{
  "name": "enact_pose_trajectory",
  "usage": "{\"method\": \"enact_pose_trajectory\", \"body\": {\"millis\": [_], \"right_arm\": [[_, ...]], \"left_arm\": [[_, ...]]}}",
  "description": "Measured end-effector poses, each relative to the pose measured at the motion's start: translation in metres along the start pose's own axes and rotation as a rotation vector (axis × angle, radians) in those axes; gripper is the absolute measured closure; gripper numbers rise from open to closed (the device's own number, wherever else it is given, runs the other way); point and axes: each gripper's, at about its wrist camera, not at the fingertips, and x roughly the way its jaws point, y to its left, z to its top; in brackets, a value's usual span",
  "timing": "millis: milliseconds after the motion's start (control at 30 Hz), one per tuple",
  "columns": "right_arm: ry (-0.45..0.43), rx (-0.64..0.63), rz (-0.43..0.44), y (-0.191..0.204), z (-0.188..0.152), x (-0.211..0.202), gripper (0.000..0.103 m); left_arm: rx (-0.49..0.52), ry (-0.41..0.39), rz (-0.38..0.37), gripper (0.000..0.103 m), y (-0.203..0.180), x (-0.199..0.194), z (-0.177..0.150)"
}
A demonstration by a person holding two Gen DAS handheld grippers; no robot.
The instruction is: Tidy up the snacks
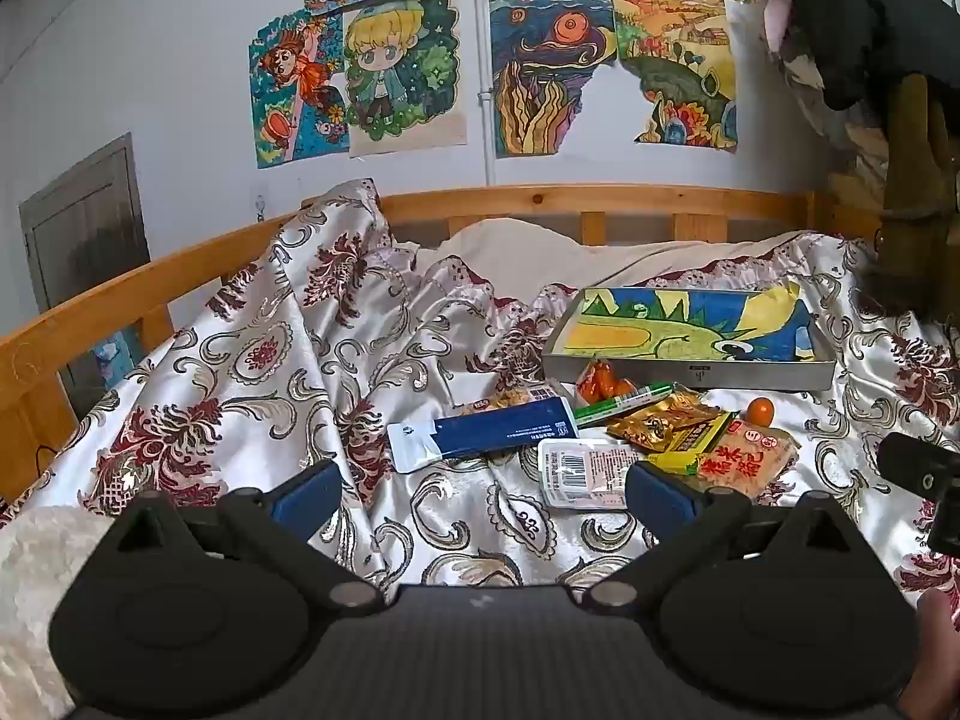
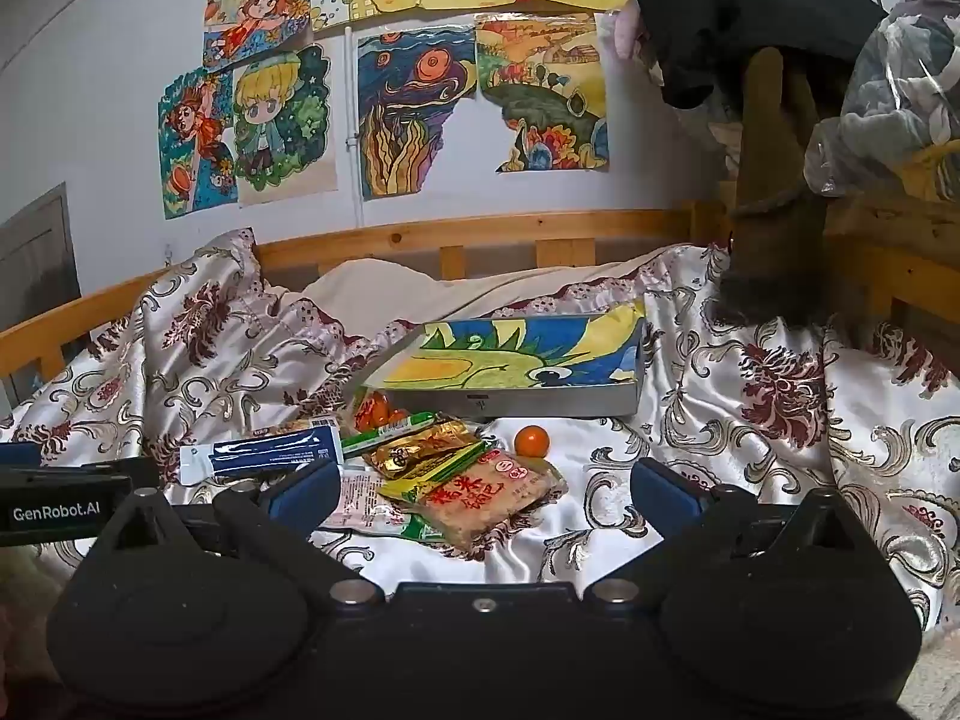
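1. Your left gripper (image 1: 480,492) stands wide and holds nothing, angled down over the patterned bedspread (image 1: 240,396); your right gripper (image 2: 480,489) is equally wide and also holds nothing.

2. The snacks lie in 1 loose pile on the bed, just in front of the shallow tray (image 2: 540,405) lined with a child's drawing.

3. From your left gripper, the pile sits ahead and to the right: the blue-and-white sachet (image 1: 486,432) runs left to right across your line of approach, and the white barcoded packet (image 1: 585,471) lies just beside your right-hand finger.

4. From your right gripper, the pile sits ahead and slightly left: the orange rice-cracker pack (image 2: 492,495) lies nearly between the fingers, its long axis slanting up to the right.

5. The small orange fruit (image 2: 532,441) sits apart, between pack and tray.

6. The right gripper looks nearer the cracker pack, the left nearer the sachet; the tray lies beyond both.
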Motion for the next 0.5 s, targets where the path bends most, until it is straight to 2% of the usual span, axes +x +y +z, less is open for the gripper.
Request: {"method": "enact_pose_trajectory", "body": {"millis": [500], "right_arm": [[-0.006, -0.01, -0.003, 0.0007, -0.0012, 0.0005, 0.001]], "left_arm": [[0.002, 0.002, 0.0, 0.0, -0.0006, 0.0001, 0.0001]]}}
